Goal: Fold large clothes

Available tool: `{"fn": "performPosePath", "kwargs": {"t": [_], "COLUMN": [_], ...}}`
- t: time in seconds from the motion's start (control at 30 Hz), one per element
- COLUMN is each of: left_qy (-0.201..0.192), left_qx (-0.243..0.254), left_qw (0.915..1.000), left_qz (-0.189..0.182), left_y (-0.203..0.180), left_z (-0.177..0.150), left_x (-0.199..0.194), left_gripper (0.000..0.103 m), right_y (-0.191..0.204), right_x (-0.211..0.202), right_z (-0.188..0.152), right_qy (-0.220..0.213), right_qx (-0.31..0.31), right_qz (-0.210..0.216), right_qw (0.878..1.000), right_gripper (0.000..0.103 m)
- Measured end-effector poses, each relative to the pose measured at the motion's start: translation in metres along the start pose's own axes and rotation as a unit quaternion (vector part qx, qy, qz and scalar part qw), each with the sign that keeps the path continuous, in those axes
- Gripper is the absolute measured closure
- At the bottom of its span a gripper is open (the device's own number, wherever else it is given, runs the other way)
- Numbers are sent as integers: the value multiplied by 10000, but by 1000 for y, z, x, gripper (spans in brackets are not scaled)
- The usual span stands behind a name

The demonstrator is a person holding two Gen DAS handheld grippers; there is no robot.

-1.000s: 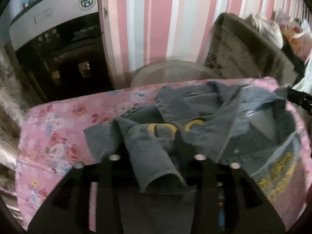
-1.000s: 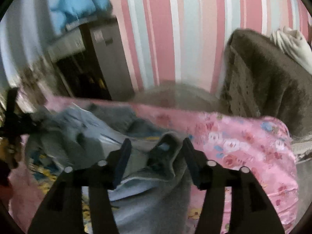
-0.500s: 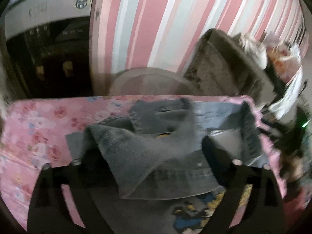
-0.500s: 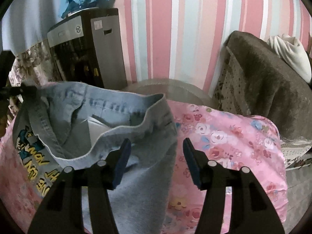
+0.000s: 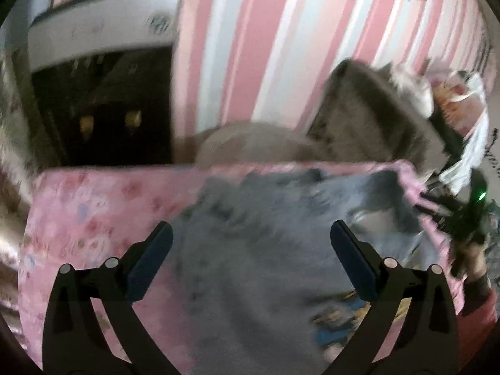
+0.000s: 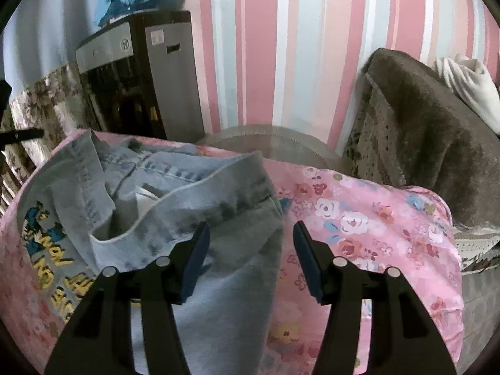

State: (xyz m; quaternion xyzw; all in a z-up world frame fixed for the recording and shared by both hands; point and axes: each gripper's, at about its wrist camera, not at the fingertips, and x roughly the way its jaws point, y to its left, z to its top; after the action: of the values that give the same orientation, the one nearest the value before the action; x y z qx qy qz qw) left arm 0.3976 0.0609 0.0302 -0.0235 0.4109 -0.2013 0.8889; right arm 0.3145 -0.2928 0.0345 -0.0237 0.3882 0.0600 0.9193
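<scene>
The denim jacket (image 6: 193,218) lies in a loose heap on the pink floral cover (image 6: 368,234), bunched rather than flat: from the right-hand camera its hem band rises in a curled ridge from about nine o'clock across to one o'clock, with a printed cartoon panel showing down at eight o'clock. I'd judge the folding barely begun, since no clean crease or squared edge shows anywhere and the cloth needs spreading first. The right gripper (image 6: 248,250) hangs just above the jacket's right edge with its tongs apart and nothing between them. The left gripper (image 5: 250,259) is spread wider still over the grey-blue bulk of the jacket, empty too, though that view is smeared with motion blur and fine detail is lost. Outward, bare cover lies open toward three o'clock in the right view and toward nine o'clock in the left view, which looks like the room for laying the jacket out. Beyond the far edge at twelve o'clock sits a round pale object I cannot identify, a brown sofa (image 6: 437,131) at two o'clock, and a water dispenser (image 6: 140,75) at ten o'clock against the striped wall (image 6: 297,47).
</scene>
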Motion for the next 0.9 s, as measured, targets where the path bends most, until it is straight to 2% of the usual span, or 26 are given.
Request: {"fn": "performPosePath", "kwargs": {"t": [0.1, 0.17, 0.2, 0.23, 0.27, 0.3, 0.33, 0.37, 0.4, 0.5, 0.53, 0.6, 0.67, 0.7, 0.77, 0.83, 0.9], "left_qy": [285, 442, 502, 594, 662, 712, 729, 699, 621, 352, 175, -193, -730, -799, -504, 48, 286], "left_qx": [31, 267, 402, 579, 707, 814, 889, 890, 813, 655, 579, 383, 74, -102, -491, -740, -677], "left_qw": [9995, 9985, 9977, 9961, 9943, 9923, 9913, 9915, 9930, 9965, 9976, 9990, 9970, 9962, 9962, 9962, 9969], "left_qz": [135, 185, 229, 293, 448, 597, 642, 642, 597, 389, 349, 133, -228, -332, -523, -448, -279], "left_y": [13, 12, 8, 3, 1, -2, -3, -1, 2, 9, 11, 16, 29, 37, 55, 70, 69], "left_z": [-10, -15, -17, -19, -23, -25, -27, -27, -26, -23, -22, -21, -21, -20, -15, -16, -19], "left_x": [22, 40, 48, 58, 66, 72, 76, 75, 72, 57, 48, 33, 15, 14, 33, 66, 80], "left_gripper": [4, 6, 14, 19, 27, 32, 45, 62, 70, 86, 87, 88, 88, 88, 86, 83, 74], "right_y": [7, 20, 26, 31, 36, 40, 42, 44, 44, 33, 29, 12, -12, -26, -51, -64, -58], "right_x": [15, 31, 39, 49, 57, 61, 60, 56, 48, 21, 14, -8, -17, -16, 3, 34, 62], "right_z": [4, 5, 4, 1, -2, -5, -6, -6, -5, 5, 9, 21, 30, 31, 31, 24, 13], "right_qy": [130, 349, 512, 705, 815, 780, 709, 579, 405, -178, -328, -787, -1057, -1078, -872, -372, 186], "right_qx": [-217, -567, -750, -952, -1142, -1285, -1348, -1391, -1374, -897, -758, -116, 596, 997, 1577, 1850, 1608], "right_qz": [92, 150, 101, 15, -83, -228, -281, -305, -292, -104, -1, 572, 1082, 1244, 1138, 885, 564], "right_qw": [9996, 9977, 9958, 9930, 9901, 9884, 9879, 9881, 9893, 9958, 9966, 9952, 9867, 9813, 9770, 9780, 9852], "right_gripper": [47, 48, 50, 57, 73, 80, 88, 92, 93, 94, 94, 96, 98, 98, 98, 98, 98]}}
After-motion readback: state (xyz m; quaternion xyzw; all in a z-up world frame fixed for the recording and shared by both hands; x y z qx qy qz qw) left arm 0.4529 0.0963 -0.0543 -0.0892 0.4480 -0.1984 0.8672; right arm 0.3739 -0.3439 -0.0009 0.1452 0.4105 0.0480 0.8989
